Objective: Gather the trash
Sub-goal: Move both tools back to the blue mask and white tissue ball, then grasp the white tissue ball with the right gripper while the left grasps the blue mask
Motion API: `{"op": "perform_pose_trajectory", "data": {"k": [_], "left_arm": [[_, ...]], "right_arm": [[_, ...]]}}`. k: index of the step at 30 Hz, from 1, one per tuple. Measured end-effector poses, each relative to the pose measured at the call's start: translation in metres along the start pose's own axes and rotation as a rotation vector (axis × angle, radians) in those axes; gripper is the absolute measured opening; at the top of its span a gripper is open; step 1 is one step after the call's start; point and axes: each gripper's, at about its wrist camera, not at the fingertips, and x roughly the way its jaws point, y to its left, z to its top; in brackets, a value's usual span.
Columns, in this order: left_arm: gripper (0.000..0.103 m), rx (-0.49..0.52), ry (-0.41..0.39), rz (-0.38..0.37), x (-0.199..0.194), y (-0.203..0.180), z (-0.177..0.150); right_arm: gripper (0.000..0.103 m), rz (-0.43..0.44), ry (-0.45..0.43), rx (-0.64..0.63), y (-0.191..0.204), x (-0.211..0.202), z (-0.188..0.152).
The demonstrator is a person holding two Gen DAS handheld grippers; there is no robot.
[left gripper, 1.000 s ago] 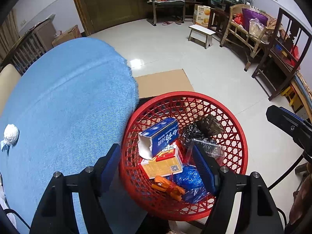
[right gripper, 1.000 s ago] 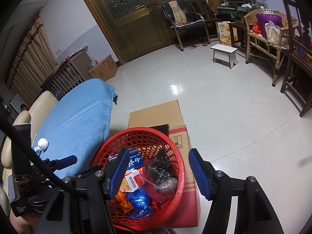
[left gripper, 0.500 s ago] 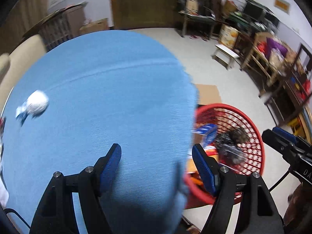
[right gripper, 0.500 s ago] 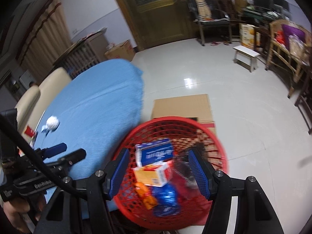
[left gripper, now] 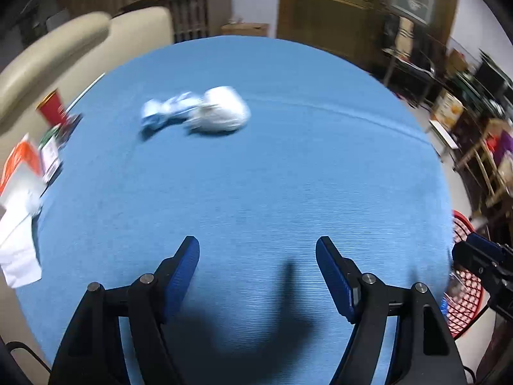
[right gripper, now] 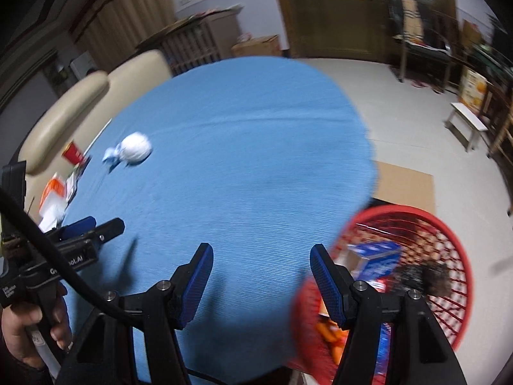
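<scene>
A crumpled white and blue wad of trash [left gripper: 205, 114] lies on the blue tablecloth [left gripper: 256, 176], far ahead of my left gripper [left gripper: 257, 250], which is open and empty over the cloth. The wad also shows in the right wrist view [right gripper: 131, 152], far left. My right gripper [right gripper: 259, 256] is open and empty, above the cloth's edge beside the red mesh basket [right gripper: 449, 243]. The basket holds a blue carton [right gripper: 375, 256], orange wrappers and dark trash. The left gripper also shows in the right wrist view [right gripper: 93, 229].
A red cup [left gripper: 53, 109], an orange and white packet [left gripper: 22, 160] and white paper [left gripper: 17, 250] sit at the table's left edge. A beige sofa [left gripper: 64, 45] stands behind. Cardboard [right gripper: 407, 186] lies on the floor under the basket. Chairs and a stool [right gripper: 468, 122] stand far right.
Both grippers have swung left from above the basket to over the blue table. The white wad is now ahead of the left gripper. Both stay open and empty.
</scene>
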Motion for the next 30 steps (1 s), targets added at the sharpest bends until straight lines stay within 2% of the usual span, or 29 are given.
{"op": "perform_pose_trajectory", "data": {"k": [7, 11, 24, 30], "left_arm": [[0.076, -0.101, 0.005, 0.033, 0.010, 0.061, -0.003], [0.076, -0.140, 0.008, 0.047, 0.014, 0.085, -0.004], [0.076, -0.203, 0.010, 0.054, 0.030, 0.125, 0.006], [0.076, -0.233, -0.002, 0.066, 0.030, 0.140, 0.014]], "right_arm": [[0.067, 0.020, 0.048, -0.123, 0.073, 0.039, 0.019], [0.075, 0.035, 0.054, -0.176, 0.107, 0.057, 0.032], [0.075, 0.102, 0.028, -0.265, 0.190, 0.118, 0.099], [0.075, 0.112, 0.029, -0.270, 0.210, 0.152, 0.126]]}}
